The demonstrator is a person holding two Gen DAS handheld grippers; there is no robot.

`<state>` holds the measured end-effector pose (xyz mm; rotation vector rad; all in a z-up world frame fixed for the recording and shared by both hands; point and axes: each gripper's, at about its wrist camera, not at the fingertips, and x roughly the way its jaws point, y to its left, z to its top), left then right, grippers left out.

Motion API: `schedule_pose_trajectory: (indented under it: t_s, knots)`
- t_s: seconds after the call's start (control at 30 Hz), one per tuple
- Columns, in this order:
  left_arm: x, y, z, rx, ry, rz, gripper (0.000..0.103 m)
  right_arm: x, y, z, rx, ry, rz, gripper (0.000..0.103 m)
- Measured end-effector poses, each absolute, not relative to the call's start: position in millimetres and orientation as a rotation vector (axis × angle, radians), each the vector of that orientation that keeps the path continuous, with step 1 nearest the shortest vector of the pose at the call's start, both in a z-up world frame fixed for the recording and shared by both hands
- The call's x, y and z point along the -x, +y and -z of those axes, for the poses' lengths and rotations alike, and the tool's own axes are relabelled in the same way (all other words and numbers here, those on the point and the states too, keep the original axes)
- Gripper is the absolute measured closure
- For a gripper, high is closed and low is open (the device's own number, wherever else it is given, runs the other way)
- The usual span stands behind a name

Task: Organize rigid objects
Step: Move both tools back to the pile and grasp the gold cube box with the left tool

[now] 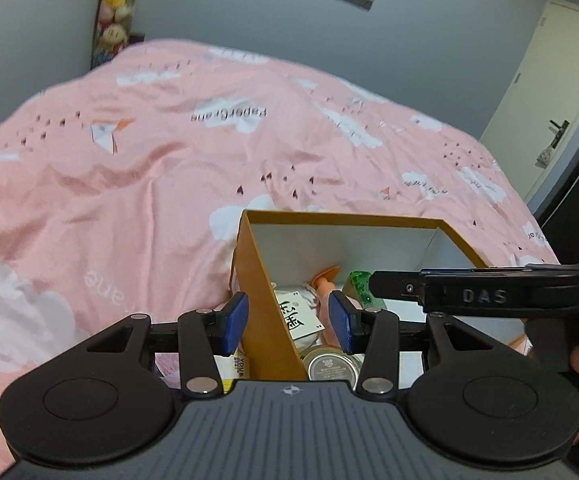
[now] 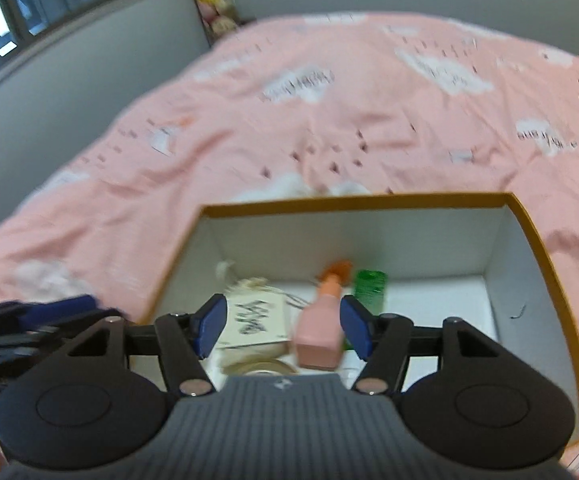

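Observation:
An open orange box point(image 1: 255, 280) with a white inside point(image 2: 529, 280) sits on the pink bed. In it lie a pink spray bottle point(image 2: 321, 332), a green block point(image 2: 369, 288), a cloth pouch with a printed tag point(image 2: 255, 320) and a round tin point(image 1: 331, 366). My left gripper point(image 1: 289, 322) is open, its blue pads on either side of the box's left wall. My right gripper point(image 2: 285, 326) is open and empty, above the box's contents; the pink bottle lies between its pads without being clamped. It enters the left wrist view from the right point(image 1: 489, 294).
The pink duvet point(image 1: 169, 160) with cloud prints covers the bed. A yellow-labelled item point(image 1: 239, 366) lies just outside the box's left wall. Plush toys point(image 1: 117, 8) stand at the far corner. A door point(image 1: 549, 100) is at right, a window point(image 2: 29, 12) at left.

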<state>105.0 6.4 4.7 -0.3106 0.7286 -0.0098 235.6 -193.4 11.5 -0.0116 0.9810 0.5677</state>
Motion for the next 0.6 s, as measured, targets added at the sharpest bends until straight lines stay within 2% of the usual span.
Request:
schedule_pose_trajectory:
  t_s: [0.1, 0.37, 0.6]
  knots:
    - [-92.7, 6.2, -4.9, 0.26, 0.694, -0.002, 0.051, -209.8, -188.2, -23.1, 0.0, 0.911, -0.599, 0.037]
    - [-61.3, 24.4, -4.7, 0.185, 0.657, -0.033, 0.049, -155.1, -173.1, -41.5, 0.032, 0.749, -0.616, 0.036]
    - [-37.0, 51.1, 9.0, 0.12, 0.755, -0.054, 0.048, -118.5, -139.2, -37.5, 0.211, 0.677, -0.711, 0.036]
